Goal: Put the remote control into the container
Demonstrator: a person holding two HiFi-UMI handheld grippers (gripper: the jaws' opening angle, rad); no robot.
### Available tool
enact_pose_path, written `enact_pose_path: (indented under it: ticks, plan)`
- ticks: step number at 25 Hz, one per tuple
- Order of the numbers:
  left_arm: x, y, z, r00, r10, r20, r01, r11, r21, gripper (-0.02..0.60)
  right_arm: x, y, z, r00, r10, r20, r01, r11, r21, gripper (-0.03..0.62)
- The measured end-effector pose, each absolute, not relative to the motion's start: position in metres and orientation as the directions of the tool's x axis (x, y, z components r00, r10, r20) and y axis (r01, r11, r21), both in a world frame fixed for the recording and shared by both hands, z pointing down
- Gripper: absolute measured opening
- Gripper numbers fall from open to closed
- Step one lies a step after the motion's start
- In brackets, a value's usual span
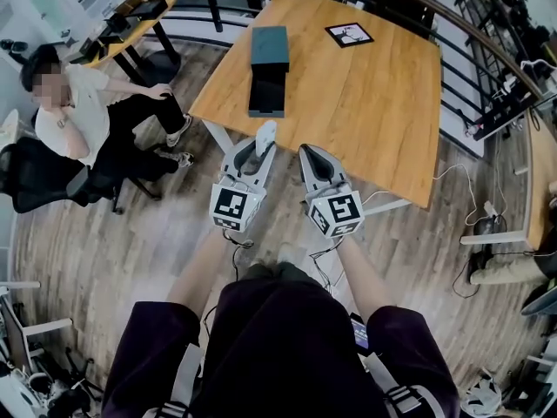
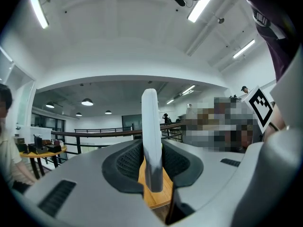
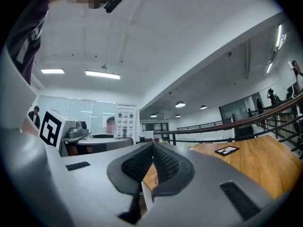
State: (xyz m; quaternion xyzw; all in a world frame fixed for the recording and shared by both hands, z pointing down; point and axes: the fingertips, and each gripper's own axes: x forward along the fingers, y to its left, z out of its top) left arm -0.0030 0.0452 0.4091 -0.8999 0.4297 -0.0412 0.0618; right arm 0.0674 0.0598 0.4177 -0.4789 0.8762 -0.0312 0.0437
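The remote (image 2: 150, 136) stands upright and edge-on, grasped between the left fingers (image 2: 124, 162), its top rising above them. Just to their right, the right fingers (image 3: 166, 163) are clenched together on nothing. Ahead of both, well apart, the container (image 1: 269, 59) lies on the wooden surface (image 1: 374, 103), with a card (image 1: 349, 34) further ahead and to the right. A person (image 1: 78, 111) sits off to the left.

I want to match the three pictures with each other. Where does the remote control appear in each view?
Head view: the remote control stands in the left gripper, at the wooden table's near edge.
Left gripper view: remote control at centre, edge-on, upright between the jaws.
Right gripper view: remote control left of centre, buttons facing the camera.
Shared landmark: the wooden table, in all three.
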Motion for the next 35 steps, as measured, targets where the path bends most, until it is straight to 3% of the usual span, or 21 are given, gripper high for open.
enact_pose_path:
  ticks: [14,35]
  plan:
    - [-0.027,-0.001,0.407,0.587,-0.809,0.019,-0.798,-0.583,-0.153,0.106,0.042,0.011,0.411,-0.579,-0.814,-0.055,-0.810,0.581,-0.078,0.018]
    - [-0.049,-0.159,0.413,0.652,-0.758,0.015,-0.746,-0.644,-0.171,0.106,0.008,-0.150,0.420,-0.530,-0.847,-0.047,-0.843,0.532,-0.082,0.018]
